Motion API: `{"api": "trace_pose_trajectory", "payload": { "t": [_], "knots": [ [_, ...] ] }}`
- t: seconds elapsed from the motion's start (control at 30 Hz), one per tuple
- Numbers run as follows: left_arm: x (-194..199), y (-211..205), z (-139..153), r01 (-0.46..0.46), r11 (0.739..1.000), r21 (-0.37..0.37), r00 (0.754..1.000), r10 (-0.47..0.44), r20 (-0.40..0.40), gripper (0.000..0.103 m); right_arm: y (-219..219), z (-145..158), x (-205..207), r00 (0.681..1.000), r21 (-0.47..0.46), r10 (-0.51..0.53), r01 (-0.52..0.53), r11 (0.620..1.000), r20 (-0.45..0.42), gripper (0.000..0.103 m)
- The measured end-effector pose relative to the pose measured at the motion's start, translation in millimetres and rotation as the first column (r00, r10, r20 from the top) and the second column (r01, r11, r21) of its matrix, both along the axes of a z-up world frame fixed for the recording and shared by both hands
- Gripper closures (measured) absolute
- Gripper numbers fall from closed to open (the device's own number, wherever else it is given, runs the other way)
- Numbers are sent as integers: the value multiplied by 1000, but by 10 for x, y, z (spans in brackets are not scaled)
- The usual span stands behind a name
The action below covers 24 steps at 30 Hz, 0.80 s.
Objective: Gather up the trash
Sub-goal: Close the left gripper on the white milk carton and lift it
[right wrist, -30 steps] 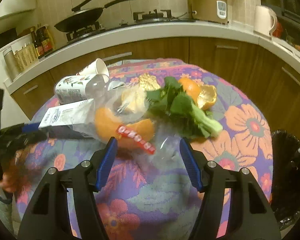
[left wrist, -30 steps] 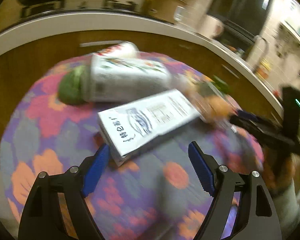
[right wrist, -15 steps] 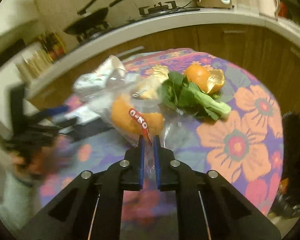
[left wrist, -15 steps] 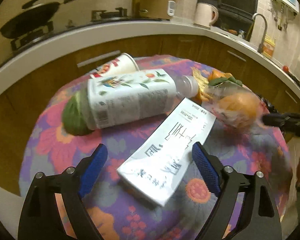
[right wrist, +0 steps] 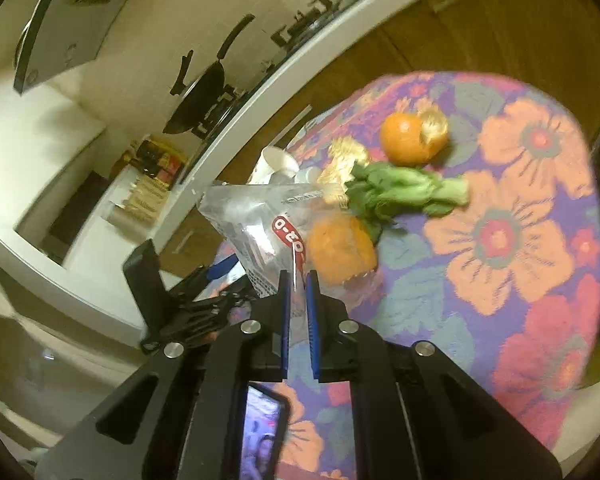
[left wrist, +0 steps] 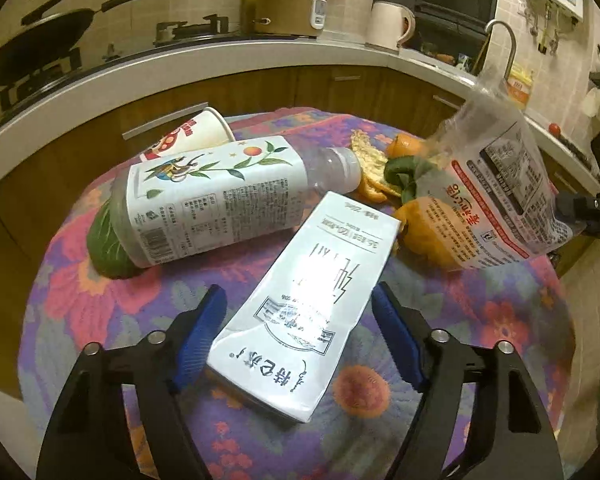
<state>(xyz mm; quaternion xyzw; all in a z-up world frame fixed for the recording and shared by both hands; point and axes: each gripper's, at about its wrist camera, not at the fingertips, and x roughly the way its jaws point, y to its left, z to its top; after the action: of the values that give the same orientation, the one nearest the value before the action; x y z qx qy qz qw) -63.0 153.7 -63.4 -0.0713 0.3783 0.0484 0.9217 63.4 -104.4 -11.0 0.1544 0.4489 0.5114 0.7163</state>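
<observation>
A white milk carton (left wrist: 304, 304) lies flat on the floral table (left wrist: 100, 292). My left gripper (left wrist: 300, 336) is open with its blue pads on either side of the carton's near end. My right gripper (right wrist: 295, 284) is shut on a clear plastic snack bag (right wrist: 260, 228) and holds it lifted and tilted; the bag also shows at the right of the left wrist view (left wrist: 496, 184). An orange peel (right wrist: 342, 250) lies under the bag. A plastic bottle (left wrist: 216, 196) with a fruit label and a paper cup (left wrist: 192, 136) lie behind the carton.
A green leaf (left wrist: 104, 248) lies under the bottle's base. A leafy green stalk (right wrist: 408, 194), an orange with its peel (right wrist: 412, 138) and dry peel scraps (right wrist: 340, 160) lie mid-table. A counter with pans and a cooker (left wrist: 288, 6) curves behind.
My right gripper has lifted the snack bag off the table and tilted left. My left gripper has moved forward, so the carton now sits between its open pads.
</observation>
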Motion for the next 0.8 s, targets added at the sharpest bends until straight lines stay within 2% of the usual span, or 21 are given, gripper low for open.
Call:
{"api": "trace_pose_trajectory", "payload": {
  "t": [0.07,0.13,0.23,0.33,0.37,0.4,0.47,0.53,0.57,0.6,0.63,0.67,0.73,0.77,0.8],
  "knots": [
    [-11,-45,2,8,1000,11,1000,-8,3,37,-22,65,-83,998,-13,-10,11,1000,65,97],
    [-25,-106,16,14,1000,15,1000,-14,7,46,-37,119,-168,991,-35,-25,30,999,134,97],
    [-30,-188,36,27,1000,10,1000,-27,0,51,-88,174,-266,975,-62,-44,59,996,219,97],
    [-12,-296,36,39,997,66,999,-38,-24,49,-87,183,-348,950,-124,-55,97,988,306,97],
    [4,-311,24,40,997,70,999,-38,-36,48,-64,159,-394,933,-158,-57,120,980,355,97],
    [13,-318,19,45,997,69,998,-42,-42,42,-70,128,-420,922,-176,-56,132,975,383,97],
    [24,-359,3,49,996,76,998,-46,-47,37,-59,43,-467,903,-202,-55,154,967,425,94],
    [68,-377,-16,48,994,97,997,-43,-57,33,-47,-26,-490,892,-222,-51,166,961,448,86],
    [79,-393,-28,47,994,103,997,-41,-61,33,-38,-57,-505,886,-239,-47,175,955,461,66],
    [92,-407,-39,47,993,111,997,-40,-67,32,-37,-72,-516,881,-246,-52,187,951,471,31],
    [103,-415,-45,48,992,115,997,-40,-71,32,-46,-75,-538,872,-242,-62,203,949,486,21],
    [115,-422,-49,49,992,119,996,-40,-76,33,-55,-63,-568,862,-227,-64,203,953,502,19],
    [150,-431,-66,54,992,115,995,-44,-88,35,-7,-62,-561,867,-237,-39,179,955,497,19],
    [167,-439,-83,53,992,115,995,-43,-95,38,33,-76,-547,871,-251,-31,175,952,491,19],
    [180,-444,-93,53,992,117,994,-42,-98,46,73,-96,-540,878,-259,-13,155,953,478,19]
  ]
}}
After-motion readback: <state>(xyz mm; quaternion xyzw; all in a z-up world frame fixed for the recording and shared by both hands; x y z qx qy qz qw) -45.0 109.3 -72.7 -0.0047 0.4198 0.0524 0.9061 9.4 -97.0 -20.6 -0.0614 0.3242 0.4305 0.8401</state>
